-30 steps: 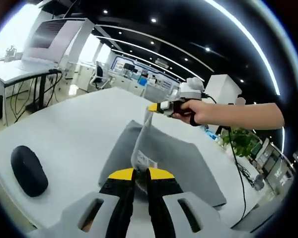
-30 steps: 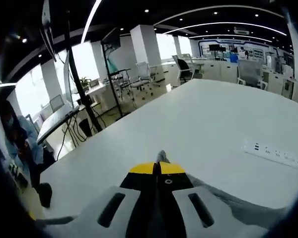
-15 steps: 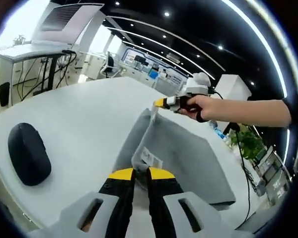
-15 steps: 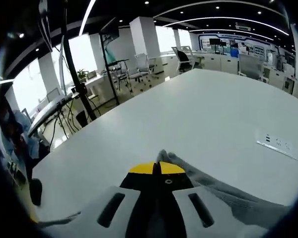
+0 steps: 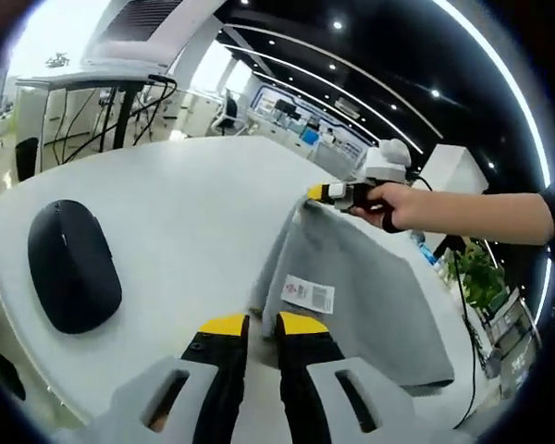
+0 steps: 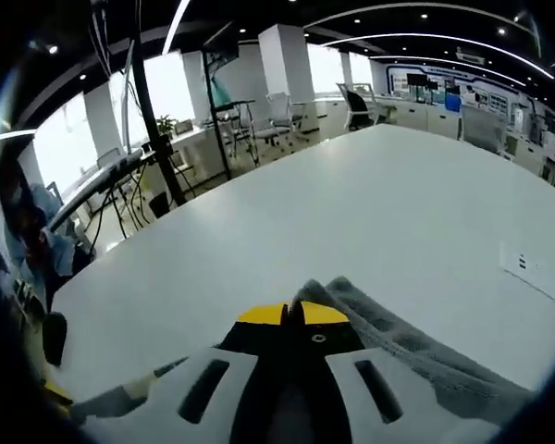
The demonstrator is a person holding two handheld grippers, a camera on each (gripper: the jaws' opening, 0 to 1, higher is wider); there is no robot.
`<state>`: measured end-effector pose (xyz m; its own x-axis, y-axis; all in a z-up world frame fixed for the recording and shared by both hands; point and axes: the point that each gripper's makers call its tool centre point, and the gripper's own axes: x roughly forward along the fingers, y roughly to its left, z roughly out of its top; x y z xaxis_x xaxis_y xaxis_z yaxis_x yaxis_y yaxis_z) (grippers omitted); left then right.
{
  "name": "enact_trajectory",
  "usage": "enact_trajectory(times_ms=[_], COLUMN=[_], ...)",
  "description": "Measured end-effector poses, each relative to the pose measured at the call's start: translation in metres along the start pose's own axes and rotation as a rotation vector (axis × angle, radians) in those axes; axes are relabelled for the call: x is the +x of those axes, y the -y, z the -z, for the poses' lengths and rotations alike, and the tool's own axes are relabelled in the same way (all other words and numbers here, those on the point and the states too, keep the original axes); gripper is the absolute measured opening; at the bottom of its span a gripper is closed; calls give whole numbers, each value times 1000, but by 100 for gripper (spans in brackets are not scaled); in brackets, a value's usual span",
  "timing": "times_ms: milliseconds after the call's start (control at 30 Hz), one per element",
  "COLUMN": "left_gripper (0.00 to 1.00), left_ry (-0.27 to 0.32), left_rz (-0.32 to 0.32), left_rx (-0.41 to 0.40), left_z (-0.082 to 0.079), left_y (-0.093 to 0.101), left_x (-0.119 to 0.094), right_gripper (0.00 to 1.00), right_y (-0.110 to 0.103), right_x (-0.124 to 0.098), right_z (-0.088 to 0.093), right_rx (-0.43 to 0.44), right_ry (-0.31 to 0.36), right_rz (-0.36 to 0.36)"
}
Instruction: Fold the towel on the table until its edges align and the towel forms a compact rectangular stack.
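In the left gripper view, a black computer mouse (image 5: pixel 74 266) lies at the left of the frame on the white table (image 5: pixel 185 203), well apart from the grey towel (image 5: pixel 365 287). The towel spreads from the lower middle toward the right of the frame, lying on the table with its upper corner lifted. A white label (image 5: pixel 308 293) with a barcode sits on the towel near its lower left edge. At the bottom middle, the left gripper (image 5: pixel 252 323) rises with its yellow-tipped jaws standing slightly apart, a narrow gap between them; the towel's near corner lies just past the tips, and I cannot tell whether any cloth is caught in them. In the upper right of the frame, a hand (image 5: pixel 388 205) holds the right gripper (image 5: pixel 314 193), whose yellow tip pinches the towel's far corner. A green plant (image 5: pixel 481 287) stands at the right edge beyond the table.

In the right gripper view, desks and chairs (image 6: pixel 277 116) stand in the upper left behind the table (image 6: pixel 351 213). At the bottom middle, the right gripper (image 6: pixel 291 314) has its jaws pressed together on a fold of the towel (image 6: pixel 398 342), which trails from the tips toward the lower right. A white power strip (image 6: pixel 541 273) lies on the table at the right edge.
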<state>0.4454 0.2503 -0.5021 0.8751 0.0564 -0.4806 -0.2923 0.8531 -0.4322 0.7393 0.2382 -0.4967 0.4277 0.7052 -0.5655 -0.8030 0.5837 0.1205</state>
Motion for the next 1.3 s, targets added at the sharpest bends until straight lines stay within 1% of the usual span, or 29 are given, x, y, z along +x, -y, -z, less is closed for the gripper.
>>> enact_trajectory(times_ms=[33,100,133,200,300,333,367,467,533,567,667,700,767,833,900,967,1033,1100,1167,1233,1300], left_gripper=[16,16,16,17,20,20,20,22,23,24,28,30,36,41,46,49,51,53,55,56,57], left_ry=[2,2,4,6,0,-14,-16,-14,-11,-9,-6,0,-6,-16,-14,-11,-14,-24,-29,-32,-33], left_rz=[-4,0,4,15,23,39,40,52,59,67,74,79,81,94,97,105,109,117,135,158,173], left_rx=[3,16,18,23,52,63,63,70,73,80,96,108,109,127,146,167,183,191,206,235,257], left_z=[-1,-3,-4,-5,-7,-5,-5,-8,-9,-10,-12,-13,-13,-12,-13,-14,-15,-15,-15,-15,-14], left_y=[-1,2,3,7,14,16,17,28,29,30,35,37,39,48,49,54,59,62,70,82,90], left_x=[0,0,0,1,1,1,1,-1,-1,-1,-3,-3,-3,-4,-6,-9,-11,-12,-15,-17,-18], right_gripper=[5,10,11,16,22,23,24,27,29,30,30,30,31,32,33,34,35,35,35,35,35], right_y=[1,0,-3,-4,-2,-1,-1,2,4,4,11,12,13,18,20,19,23,26,27,26,31], right_x=[1,1,0,-4,-7,-9,-16,-21,-27,-31,-35,-39,-48,-49,-57,-68,-68,-73,-80,-91,-93], right_z=[-1,-4,-7,-6,-7,-7,-6,-13,-16,-16,-20,-19,-20,-20,-19,-18,-18,-21,-21,-19,-18], right_rx=[-8,-6,-25,-66,-60,-62,-63,-46,-52,-54,-56,-50,-31,-30,-36,-39,-45,-55,-51,-25,-28], right_ry=[5,13,21,16,14,14,11,20,22,23,24,23,27,24,17,16,14,17,16,15,8], right_rz=[5,-12,-31,-33,-35,-34,-33,-34,-33,-31,-28,-33,-43,-42,-42,-41,-42,-46,-47,-52,-53])
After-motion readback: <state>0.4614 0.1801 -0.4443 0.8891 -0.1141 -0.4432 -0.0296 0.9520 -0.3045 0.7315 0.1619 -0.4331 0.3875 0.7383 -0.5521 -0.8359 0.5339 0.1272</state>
